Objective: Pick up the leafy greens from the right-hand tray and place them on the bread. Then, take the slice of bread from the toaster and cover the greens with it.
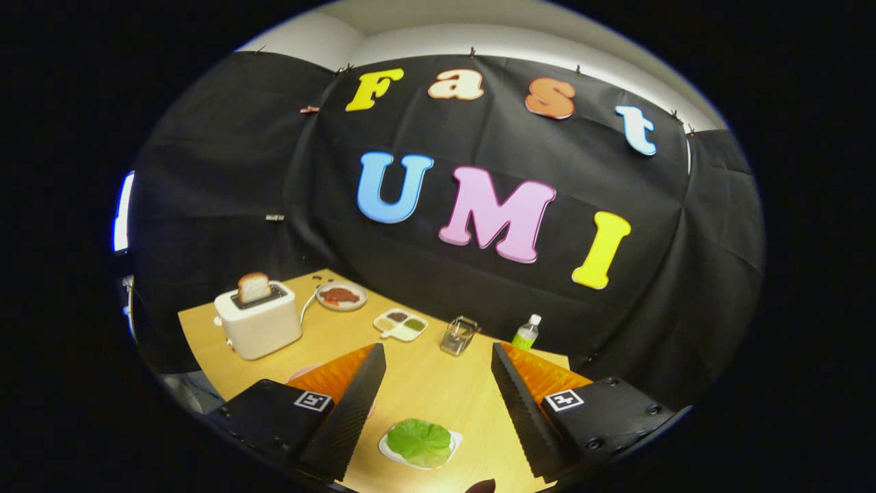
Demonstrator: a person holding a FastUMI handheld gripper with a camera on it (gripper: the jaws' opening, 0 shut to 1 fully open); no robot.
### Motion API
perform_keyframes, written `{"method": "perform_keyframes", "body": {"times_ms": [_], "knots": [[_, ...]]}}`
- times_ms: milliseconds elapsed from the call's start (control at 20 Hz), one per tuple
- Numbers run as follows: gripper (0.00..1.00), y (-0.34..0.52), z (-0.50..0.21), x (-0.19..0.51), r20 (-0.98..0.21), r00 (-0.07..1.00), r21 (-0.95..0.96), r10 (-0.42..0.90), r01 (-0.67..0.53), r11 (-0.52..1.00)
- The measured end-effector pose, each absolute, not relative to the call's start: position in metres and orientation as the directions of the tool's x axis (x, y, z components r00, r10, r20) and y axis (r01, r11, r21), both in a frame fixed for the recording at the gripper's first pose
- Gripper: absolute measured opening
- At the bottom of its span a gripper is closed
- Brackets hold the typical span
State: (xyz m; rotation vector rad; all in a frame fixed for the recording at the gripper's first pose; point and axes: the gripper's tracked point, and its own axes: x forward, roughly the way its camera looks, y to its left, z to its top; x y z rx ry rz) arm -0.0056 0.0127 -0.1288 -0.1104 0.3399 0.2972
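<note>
The leafy greens point(419, 441) lie on a small white tray point(452, 445) on the wooden table, between and below my two fingers. My gripper point(438, 356) hangs open above the table, fingers wide apart and holding nothing. A white toaster point(259, 322) stands beyond the left finger, with a slice of bread point(254, 287) sticking up from its slot. A pink plate edge point(301, 373) peeks out behind the left finger; what lies on it is hidden.
Beyond the fingers are a round plate of reddish food point(341, 296), a divided white dish of condiments point(400, 324), a clear glass container point(458, 335) and a small bottle point(525, 333). The table's far edge meets the black cloth wall.
</note>
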Motion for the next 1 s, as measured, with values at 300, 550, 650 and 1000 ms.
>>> {"method": "perform_keyframes", "body": {"times_ms": [300,550,650,1000], "knots": [[0.95,0.01,-0.24,-0.017,-0.545,0.763,-0.02,0.346,-0.425,0.905],[0.92,0.013,-0.327,-0.017,-0.675,0.629,0.062,0.386,-0.473,0.879],[0.9,0.016,-0.356,-0.023,-0.728,0.557,0.102,0.4,-0.489,0.867],[0.85,0.024,-0.428,-0.015,-0.808,0.42,0.175,0.414,-0.5,0.848]]}}
